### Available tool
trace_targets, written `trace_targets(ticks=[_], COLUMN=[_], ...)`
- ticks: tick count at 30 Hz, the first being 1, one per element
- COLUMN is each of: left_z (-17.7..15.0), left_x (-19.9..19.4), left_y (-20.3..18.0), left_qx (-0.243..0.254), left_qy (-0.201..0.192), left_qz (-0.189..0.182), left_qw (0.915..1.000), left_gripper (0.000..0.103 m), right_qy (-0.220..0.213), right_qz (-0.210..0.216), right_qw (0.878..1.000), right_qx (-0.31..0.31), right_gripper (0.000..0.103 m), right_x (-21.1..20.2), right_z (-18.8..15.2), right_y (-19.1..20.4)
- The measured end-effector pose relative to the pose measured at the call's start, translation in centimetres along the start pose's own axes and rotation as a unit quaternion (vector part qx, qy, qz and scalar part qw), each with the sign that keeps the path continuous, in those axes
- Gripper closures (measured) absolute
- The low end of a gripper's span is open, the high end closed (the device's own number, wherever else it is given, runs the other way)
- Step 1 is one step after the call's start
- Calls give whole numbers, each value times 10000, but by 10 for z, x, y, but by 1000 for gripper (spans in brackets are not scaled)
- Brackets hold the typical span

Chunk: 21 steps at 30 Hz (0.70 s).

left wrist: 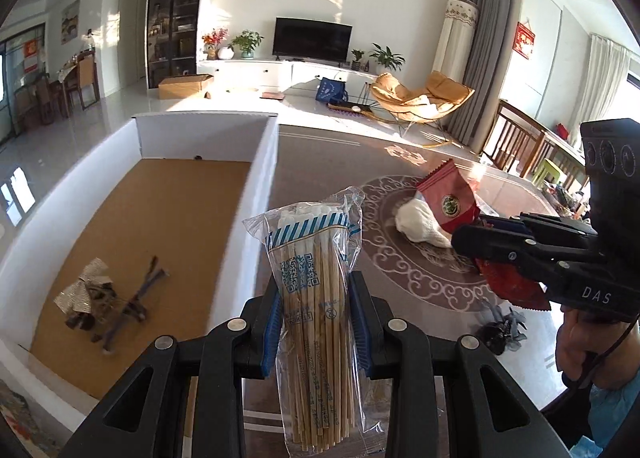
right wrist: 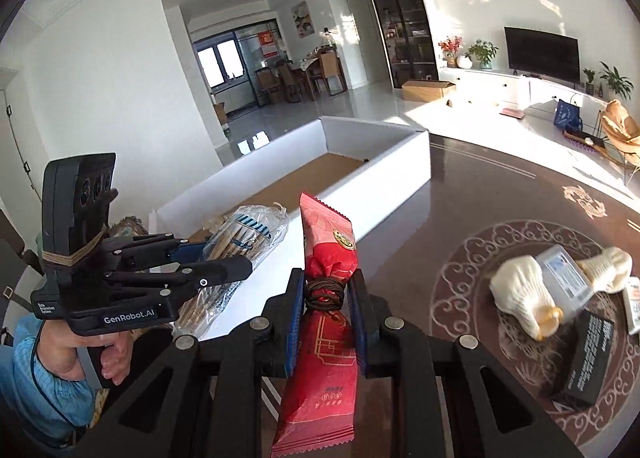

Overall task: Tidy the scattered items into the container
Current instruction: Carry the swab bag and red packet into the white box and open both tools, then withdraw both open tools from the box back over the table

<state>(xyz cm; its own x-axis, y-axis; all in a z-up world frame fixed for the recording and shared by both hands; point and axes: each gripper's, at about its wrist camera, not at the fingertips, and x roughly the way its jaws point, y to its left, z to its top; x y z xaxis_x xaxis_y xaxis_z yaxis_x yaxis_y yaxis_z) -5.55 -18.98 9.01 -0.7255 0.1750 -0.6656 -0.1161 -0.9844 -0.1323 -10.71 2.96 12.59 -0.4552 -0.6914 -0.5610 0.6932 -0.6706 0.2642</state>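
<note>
left gripper [left wrist: 316, 322]: jaws clenched on the chopstick pack [left wrist: 310, 298], gripped round its middle, upright, just beside the box's near wall.
right gripper [right wrist: 326, 298]: jaws clenched on the red snack packet [right wrist: 324, 322] at its waist, where a dark cord is wound; packet upright.
risk, pack: the plastic sleeve is slick and long; it could slide down through the jaws, or its lower end could catch the wall on the way over.
risk, packet: pinched at its thinnest part, so it may swing and slip out before it is over the box.
risk, grippers: both close together at the same wall; they could knock each other.
white box [left wrist: 264, 186]: on the bench toward its left edge, open; one small bundle [left wrist: 104, 302] of twigs and foil on its brown floor.
still on the bench: two white socks [right wrist: 520, 294], one clear case [right wrist: 564, 278], one black box [right wrist: 580, 362], one white item at the frame edge, one dark tangle [left wrist: 500, 330].
counts held: one pack, one packet.
</note>
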Motion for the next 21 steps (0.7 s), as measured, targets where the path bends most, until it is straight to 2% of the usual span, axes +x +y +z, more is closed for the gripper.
trace_targets(ticks=[3, 6, 9, 13, 15, 16, 17, 19, 21], left_z=[27, 52, 67, 69, 66, 64, 63, 63, 66], left_x=[12, 33, 58, 92, 111, 121, 128, 134, 127], left_y=[61, 114, 154, 184, 193, 197, 200, 202, 195], left_qx=[-301, -644, -958, -1328, -1480, -1579, -1683, -1786, -1733], left_qy=[151, 351, 592, 970, 1224, 1348, 1430, 1463, 1327], left_qz=[254, 469, 588, 603, 694, 730, 754, 803, 962], left_qw=[9991, 9962, 9919, 9845, 9789, 9755, 9724, 9697, 9711], left_gripper=[72, 72, 72, 71, 58, 41, 32, 32, 32], right_qy=[-25, 126, 439, 858, 999, 1113, 1208, 1193, 1025], right_qz=[243, 405, 253, -159, -196, -251, -312, -304, -260], right_qw=[9997, 9991, 9987, 9956, 9928, 9905, 9884, 9878, 9909], right_qx=[-61, 53, 86, 349, 633, 766, 867, 957, 838], right_gripper=[81, 81, 81, 79, 72, 55, 44, 44, 44], right_x=[50, 112, 176, 237, 256, 264, 269, 268, 255], right_z=[48, 88, 111, 115, 112, 111, 110, 111, 113], right_y=[20, 31, 38, 28, 17, 12, 7, 4, 6])
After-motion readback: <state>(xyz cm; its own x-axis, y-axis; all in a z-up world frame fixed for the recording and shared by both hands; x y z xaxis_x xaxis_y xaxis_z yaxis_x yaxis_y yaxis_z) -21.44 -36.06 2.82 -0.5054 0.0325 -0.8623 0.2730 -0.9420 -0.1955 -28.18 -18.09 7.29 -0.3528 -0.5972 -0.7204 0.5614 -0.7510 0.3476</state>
